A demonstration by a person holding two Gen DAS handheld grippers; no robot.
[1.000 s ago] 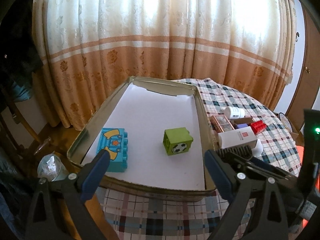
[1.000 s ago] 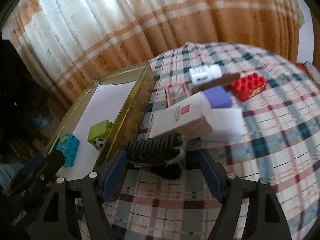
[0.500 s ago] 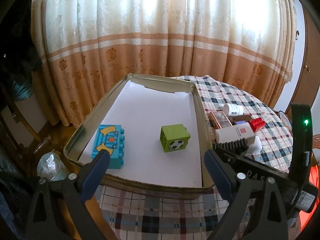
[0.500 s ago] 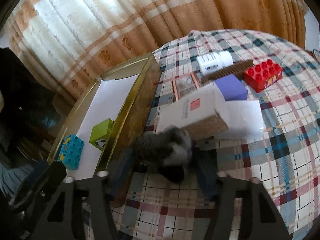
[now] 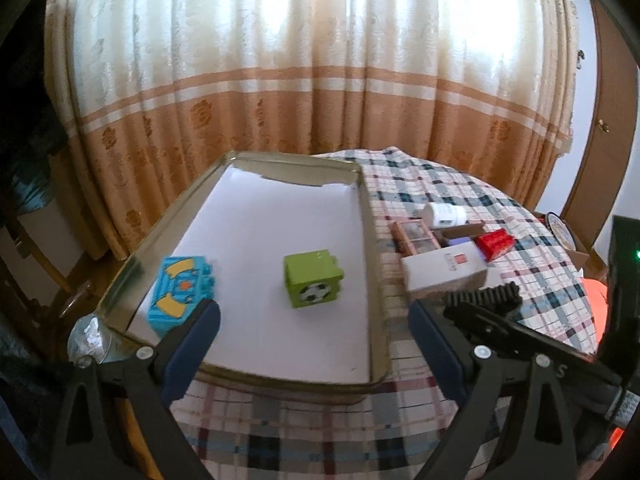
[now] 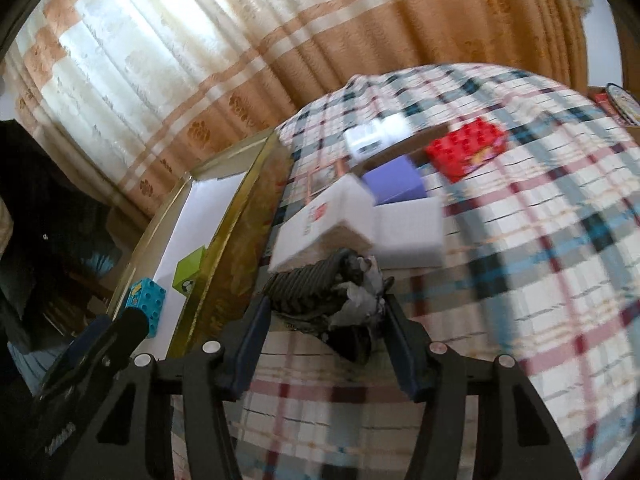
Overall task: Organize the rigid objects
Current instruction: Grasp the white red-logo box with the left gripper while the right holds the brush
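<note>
Checked cloth (image 6: 540, 216) in white, blue and dark red covers a round table, and floor-length cream curtains (image 5: 320, 60) with orange bands hang close behind it. A wooden door (image 5: 600, 152) shows at the far right of the left wrist view.

A shallow gold-coloured metal tray (image 5: 372, 264) lined with white paper sits on the left part of the table. Inside it lie a turquoise studded toy brick (image 5: 180, 294) with an orange and yellow print, near the tray's left wall, and a lime-green toy cube (image 5: 314, 280) with a football picture, near the middle, well apart from the brick.

To the right of the tray, on the cloth, is a loose cluster: a white rectangular carton (image 6: 320, 220) with a small red mark, a flat white box (image 6: 408, 232) beside it, a purple block (image 6: 394, 182), a red studded toy brick (image 6: 466, 150), a small white bottle (image 6: 374, 136) lying on its side, and a small brown-framed box (image 5: 414, 234).

The right gripper (image 6: 324, 320) has just been closing its jaws, and its blue pads now press on both sides of a dark ribbed object (image 6: 316, 288) with grey crumpled material. That object sits just in front of the white carton, beside the tray's right wall.

The left gripper (image 5: 312, 344) hovers over the tray's near edge with its jaws wide apart and nothing between them.
</note>
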